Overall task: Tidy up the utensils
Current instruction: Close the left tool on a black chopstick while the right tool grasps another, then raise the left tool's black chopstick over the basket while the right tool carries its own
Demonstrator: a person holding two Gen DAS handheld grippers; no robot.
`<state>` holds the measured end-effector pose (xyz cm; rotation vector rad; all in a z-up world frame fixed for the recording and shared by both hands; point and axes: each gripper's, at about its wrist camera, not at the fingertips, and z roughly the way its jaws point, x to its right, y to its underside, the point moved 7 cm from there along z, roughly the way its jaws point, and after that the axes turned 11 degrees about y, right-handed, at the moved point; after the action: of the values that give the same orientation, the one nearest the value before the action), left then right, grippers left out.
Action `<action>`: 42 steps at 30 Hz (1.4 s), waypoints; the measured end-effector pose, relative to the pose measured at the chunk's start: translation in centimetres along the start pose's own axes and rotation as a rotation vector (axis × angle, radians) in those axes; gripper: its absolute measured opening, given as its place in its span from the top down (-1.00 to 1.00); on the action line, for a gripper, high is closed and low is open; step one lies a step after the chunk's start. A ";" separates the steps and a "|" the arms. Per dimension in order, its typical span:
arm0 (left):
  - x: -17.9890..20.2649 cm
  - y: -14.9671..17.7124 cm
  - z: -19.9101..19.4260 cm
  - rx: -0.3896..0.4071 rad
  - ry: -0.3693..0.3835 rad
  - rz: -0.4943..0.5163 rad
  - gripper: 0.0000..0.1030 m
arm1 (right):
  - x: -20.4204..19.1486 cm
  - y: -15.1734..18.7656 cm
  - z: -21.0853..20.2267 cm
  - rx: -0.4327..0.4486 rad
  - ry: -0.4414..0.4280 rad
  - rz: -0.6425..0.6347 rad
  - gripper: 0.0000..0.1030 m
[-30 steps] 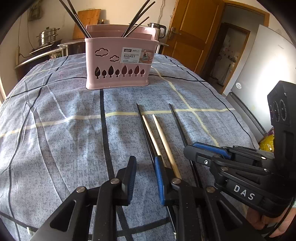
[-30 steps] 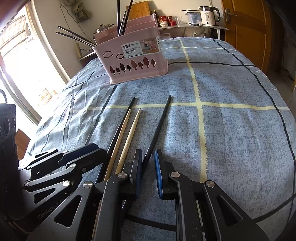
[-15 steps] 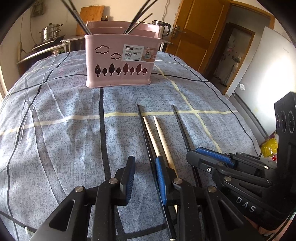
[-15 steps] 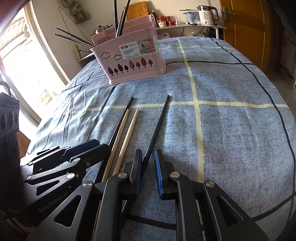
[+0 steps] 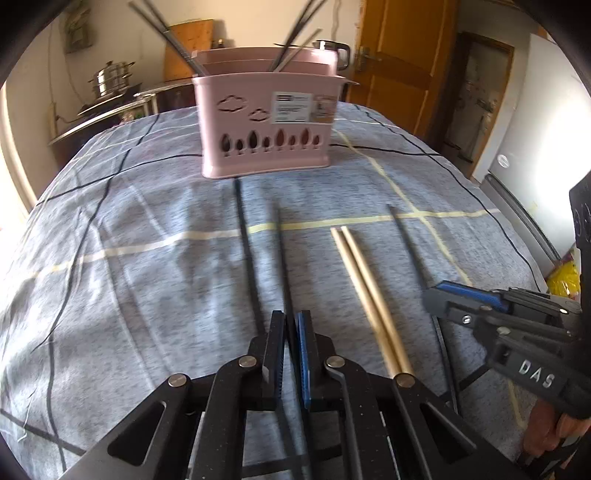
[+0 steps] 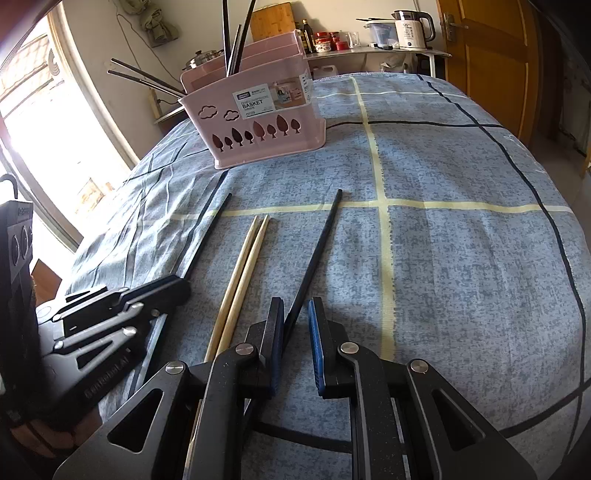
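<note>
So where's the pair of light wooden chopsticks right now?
The wooden chopsticks lie side by side on the blue cloth, between the two black chopsticks, the left one and the right one, in front of the pink basket.

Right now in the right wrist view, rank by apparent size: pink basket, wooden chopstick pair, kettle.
1. Pink basket
2. Wooden chopstick pair, long but thin, nearer the camera, so unsure
3. Kettle, far back

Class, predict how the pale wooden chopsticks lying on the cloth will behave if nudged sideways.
The wooden chopsticks look slim and straight, so they are probably stiff and light. Their round-looking shafts may roll, though the soft, wrinkled cloth likely slows them.
</note>
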<state>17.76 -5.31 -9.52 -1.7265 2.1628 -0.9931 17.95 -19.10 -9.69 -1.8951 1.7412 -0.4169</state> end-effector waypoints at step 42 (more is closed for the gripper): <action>-1.7 -12.7 -6.7 0.175 0.054 0.003 0.91 | -0.2 -11.1 -5.7 0.177 -0.001 -0.012 0.90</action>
<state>24.62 -2.42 2.86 -1.6332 2.0407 -1.2023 23.85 -19.51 1.26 -1.7801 1.6356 -0.5549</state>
